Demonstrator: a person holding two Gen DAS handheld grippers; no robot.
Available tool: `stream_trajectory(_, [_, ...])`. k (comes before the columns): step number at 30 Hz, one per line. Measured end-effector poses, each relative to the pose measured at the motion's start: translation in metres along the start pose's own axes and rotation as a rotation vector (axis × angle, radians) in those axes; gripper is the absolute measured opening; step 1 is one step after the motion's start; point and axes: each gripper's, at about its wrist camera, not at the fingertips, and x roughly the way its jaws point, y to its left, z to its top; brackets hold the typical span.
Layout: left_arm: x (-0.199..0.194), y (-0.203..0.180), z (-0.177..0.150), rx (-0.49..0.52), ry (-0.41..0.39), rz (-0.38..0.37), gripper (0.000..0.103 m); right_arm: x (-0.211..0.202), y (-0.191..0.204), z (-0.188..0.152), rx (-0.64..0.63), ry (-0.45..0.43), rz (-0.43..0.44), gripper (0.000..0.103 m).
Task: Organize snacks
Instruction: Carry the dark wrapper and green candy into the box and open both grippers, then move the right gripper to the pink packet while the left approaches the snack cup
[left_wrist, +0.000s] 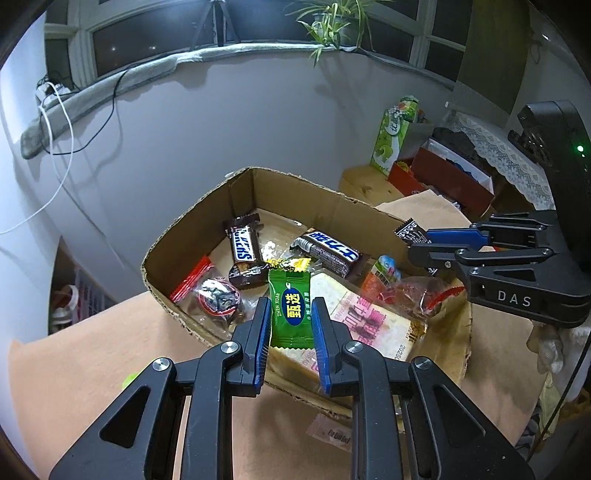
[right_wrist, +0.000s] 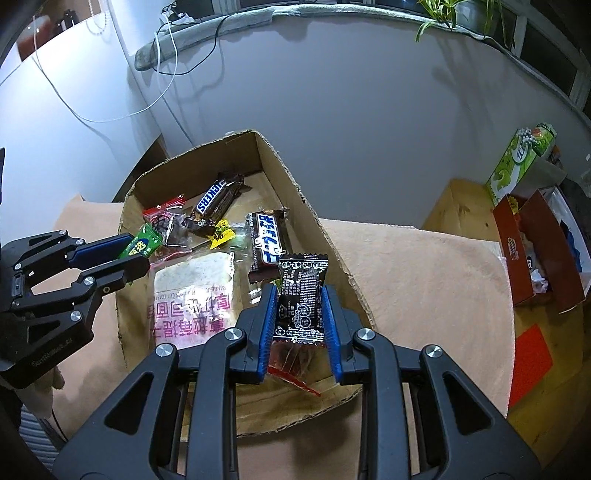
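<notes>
My left gripper (left_wrist: 291, 314) is shut on a green candy packet (left_wrist: 290, 308) and holds it over the near edge of a cardboard box (left_wrist: 207, 206). My right gripper (right_wrist: 300, 314) is shut on a black candy packet (right_wrist: 301, 299) over the box's right side (right_wrist: 295, 181). Each gripper shows in the other view: the right one (left_wrist: 421, 245) with its black packet (left_wrist: 408, 229), the left one (right_wrist: 138, 251) with its green packet (right_wrist: 142, 245). In the box lie two Snickers bars (left_wrist: 243, 254) (left_wrist: 332, 253), a toast bag (right_wrist: 194, 295), red-sealed bags (left_wrist: 212, 291) and a yellow candy (right_wrist: 222, 236).
The box stands on a table with a tan cloth (right_wrist: 424, 280). A small packet (left_wrist: 330, 430) lies on the cloth in front of the box. To the right stand a red box (right_wrist: 532, 251) and a green carton (right_wrist: 517, 162). A grey wall (right_wrist: 351, 92) is behind.
</notes>
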Motion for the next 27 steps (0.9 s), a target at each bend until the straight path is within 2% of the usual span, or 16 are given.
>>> stream_trajectory(2, [0.000,0.002,0.000,-0.006,-0.002,0.005,0.021,0.000,0.000,-0.001,-0.003,0.004,0.002,0.028])
stream_trajectory(3, [0.000,0.002,0.000,-0.009,-0.001,0.007,0.022,0.000,0.000,-0.001,-0.003,0.002,0.000,0.036])
stream_trajectory(4, [0.000,0.004,0.000,-0.014,0.001,0.008,0.031,-0.001,-0.001,-0.001,-0.002,-0.004,-0.005,0.054])
stream_trajectory(5, [0.000,0.005,0.000,-0.018,0.002,0.006,0.044,-0.003,-0.001,-0.001,-0.001,-0.012,-0.006,0.063])
stream_trajectory(6, [-0.001,0.006,-0.001,-0.023,-0.001,0.005,0.048,-0.005,-0.001,-0.001,0.001,-0.027,-0.008,0.073])
stream_trajectory(19, [-0.019,0.016,-0.008,-0.035,-0.030,0.006,0.049,-0.033,0.006,-0.014,0.022,-0.078,0.024,0.073])
stream_trajectory(27, [-0.049,0.035,-0.026,-0.073,-0.065,0.002,0.049,-0.083,0.031,-0.054,0.000,-0.179,0.073,0.073])
